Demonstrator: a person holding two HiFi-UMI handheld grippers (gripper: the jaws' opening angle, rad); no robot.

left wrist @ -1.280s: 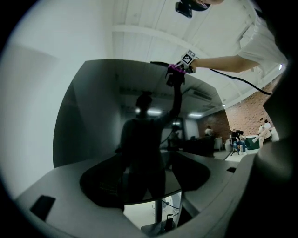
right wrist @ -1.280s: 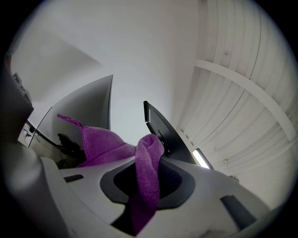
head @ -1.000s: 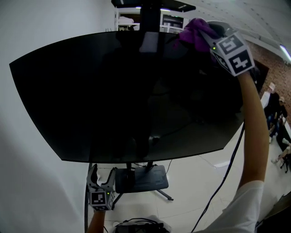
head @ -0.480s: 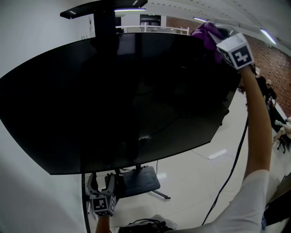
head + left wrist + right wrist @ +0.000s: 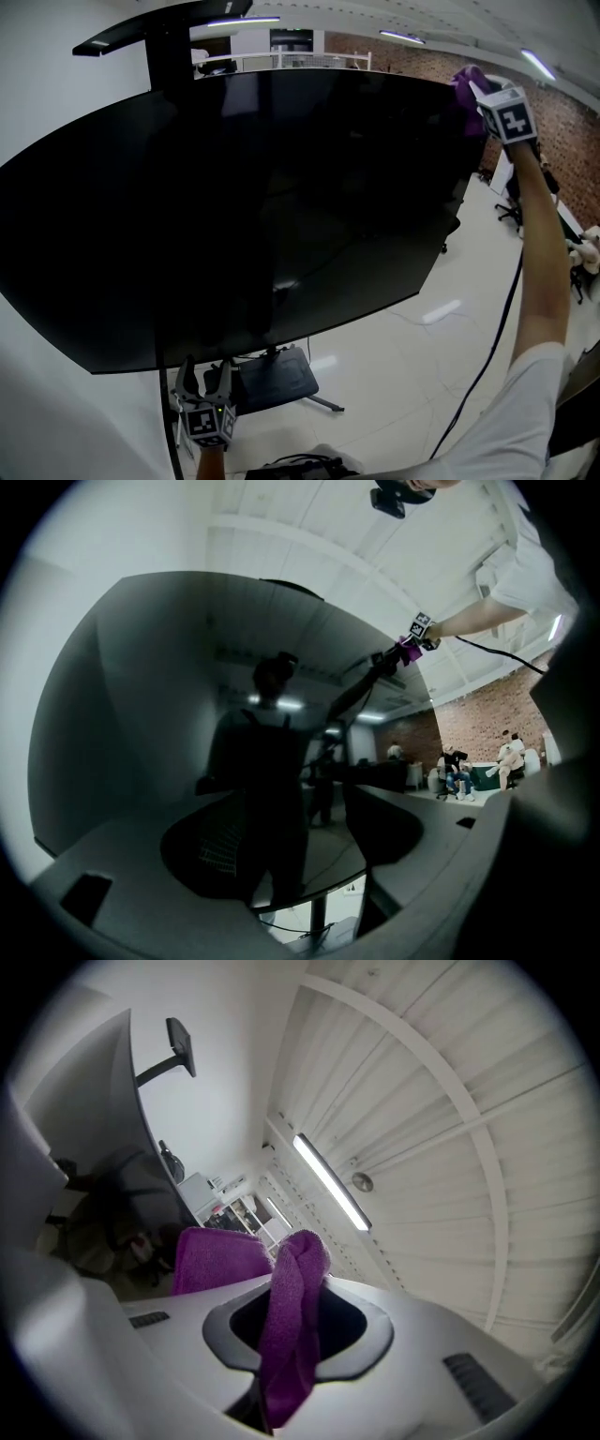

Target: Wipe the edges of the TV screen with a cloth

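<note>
Left gripper (image 5: 206, 377): held low, below the bottom edge of the large black flat TV screen (image 5: 234, 206). Its fingers stand apart with nothing between them, and the screen's lower edge lies ahead of and above the fingertips.

Right gripper (image 5: 480, 94): raised to the screen's upper right corner. Its fingers are closed on a folded purple terry cloth (image 5: 289, 1335). The cloth bulges out beyond the fingertips, at the screen's corner edge.

1. Most of the space ahead is taken up by the wide dark TV screen (image 5: 234, 206).
2. Open floor (image 5: 394, 366) is left below and to its right.
3. Passage beneath is narrowed by the stand base (image 5: 272, 382) and a hanging cable (image 5: 494, 337).
</note>
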